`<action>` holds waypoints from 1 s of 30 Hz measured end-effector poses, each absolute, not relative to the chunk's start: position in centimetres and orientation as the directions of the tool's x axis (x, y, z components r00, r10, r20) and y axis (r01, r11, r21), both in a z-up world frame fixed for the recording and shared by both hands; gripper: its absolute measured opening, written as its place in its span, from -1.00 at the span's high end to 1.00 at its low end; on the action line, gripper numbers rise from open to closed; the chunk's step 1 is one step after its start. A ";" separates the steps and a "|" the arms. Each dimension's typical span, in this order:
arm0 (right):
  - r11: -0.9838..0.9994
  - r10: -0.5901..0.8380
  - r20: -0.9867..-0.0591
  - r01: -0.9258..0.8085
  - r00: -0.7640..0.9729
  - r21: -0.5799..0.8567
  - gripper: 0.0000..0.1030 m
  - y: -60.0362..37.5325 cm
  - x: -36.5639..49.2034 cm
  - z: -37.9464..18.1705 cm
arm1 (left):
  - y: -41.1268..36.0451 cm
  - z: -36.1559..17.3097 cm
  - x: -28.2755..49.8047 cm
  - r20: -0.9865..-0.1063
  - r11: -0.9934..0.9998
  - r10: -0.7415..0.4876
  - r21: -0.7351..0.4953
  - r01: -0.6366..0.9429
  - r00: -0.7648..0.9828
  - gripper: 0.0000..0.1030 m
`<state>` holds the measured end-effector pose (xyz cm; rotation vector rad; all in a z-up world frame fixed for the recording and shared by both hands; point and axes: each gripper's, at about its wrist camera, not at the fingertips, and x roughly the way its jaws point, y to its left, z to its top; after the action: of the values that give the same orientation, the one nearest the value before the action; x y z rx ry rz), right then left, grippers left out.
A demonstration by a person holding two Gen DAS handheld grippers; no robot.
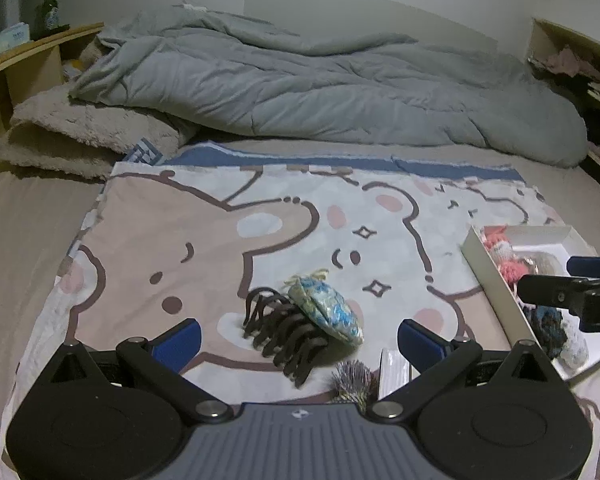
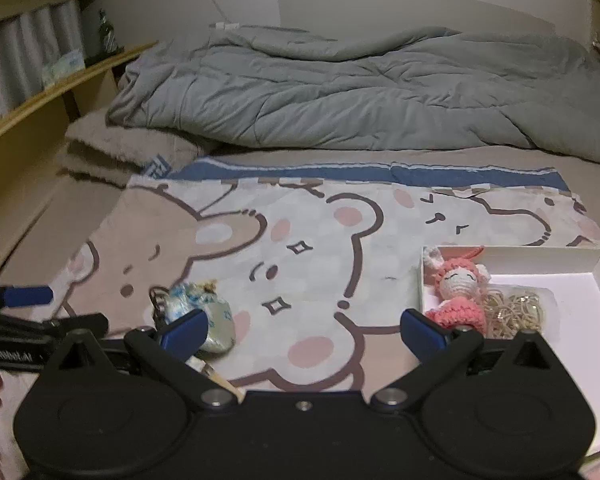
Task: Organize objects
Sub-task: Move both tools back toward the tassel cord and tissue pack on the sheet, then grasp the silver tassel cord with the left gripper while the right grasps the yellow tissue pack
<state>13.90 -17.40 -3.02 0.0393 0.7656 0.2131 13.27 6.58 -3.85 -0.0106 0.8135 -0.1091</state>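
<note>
Hair claw (image 1: 286, 334), dark w/ long curved teeth, is lying on the cartoon bear blanket (image 1: 204, 240), well left of the white box (image 1: 490, 268), w/ a blue-patterned pouch (image 1: 328, 306) touching it. It is judged light, stiff, maybe snag-prone; best taken across the spine. Left tongs (image 1: 300, 338) are being held spread around both; right tongs (image 2: 304, 330) spread, empty. Partial lettering "…Robot.AI" is showing on the left unit.

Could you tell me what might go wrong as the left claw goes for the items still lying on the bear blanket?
The blue pouch lies against the brown hair clip, so closing the open left claw may catch both or snag the clip's teeth. The white box already holds a pink crochet doll and hair ties, so space there is tightening.
</note>
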 end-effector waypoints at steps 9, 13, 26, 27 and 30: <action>0.949 0.291 -0.706 -0.285 0.645 0.131 -1.00 -17.0 13.6 -5.4 | 7.0 -5.6 13.7 -0.761 0.985 -0.156 -0.076 0.153 0.630 -0.77; 0.936 0.343 -0.701 -0.291 0.626 0.197 -0.66 -16.0 14.1 -6.2 | 7.2 -6.1 14.0 -0.776 0.980 -0.181 -0.089 0.179 0.604 -0.53; 0.929 0.367 -0.804 -0.222 0.469 0.295 -0.56 -11.2 16.3 -10.9 | 8.2 -7.2 15.0 -0.807 0.976 -0.188 -0.093 0.194 0.559 -0.33; 0.935 0.351 -0.814 -0.222 0.462 0.277 -0.56 -11.2 16.4 -11.1 | 8.3 -7.2 15.0 -0.808 0.976 -0.190 -0.095 0.195 0.558 -0.33; 0.936 0.346 -0.818 -0.227 0.459 0.268 -0.56 -11.8 16.3 -11.2 | 8.3 -7.4 15.0 -0.811 0.975 -0.192 -0.095 0.199 0.553 -0.33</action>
<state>16.26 -11.79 -11.16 0.1272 1.0360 0.3538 15.02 8.33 -7.42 0.0082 0.9574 -0.2309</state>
